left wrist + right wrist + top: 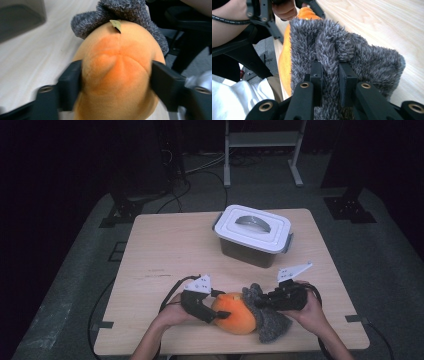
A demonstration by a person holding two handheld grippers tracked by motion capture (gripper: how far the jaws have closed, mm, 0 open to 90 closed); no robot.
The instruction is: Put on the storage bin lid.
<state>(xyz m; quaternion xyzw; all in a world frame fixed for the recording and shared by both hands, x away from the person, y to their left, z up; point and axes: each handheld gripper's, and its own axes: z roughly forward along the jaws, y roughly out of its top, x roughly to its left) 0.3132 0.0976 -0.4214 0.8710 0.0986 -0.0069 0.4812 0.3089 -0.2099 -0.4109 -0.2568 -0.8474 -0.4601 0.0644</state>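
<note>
Two tools: both work on one soft toy at the near edge of the surface (165, 250).
Left tool (216, 306): held in the person's left hand (172, 314), its two black jaws pinch the orange plush body (234, 312) from either side; in the left gripper view (116, 75) the pads press into the plush and dent it.
Right tool (261, 301): held in the person's right hand (312, 312), its jaws are pressed nearly together on a fold of the grey furry cover (270, 322); in the right gripper view (330, 75) the fur is bunched between the two pads.
Orange plush body: lies on the surface near the person, roughly at the middle of the near edge, between the two tools; a small pale tag (116, 25) sticks out at its seam.
Grey furry cover: wraps the right end of the orange body and spreads onto the surface to its right and near side.
White-lidded box (254, 234): stands on the far part of the surface, right of centre, well apart from the toy; lid on, with a grey curved handle in a recess.
Cables: one trails from each tool toward the near edge.
</note>
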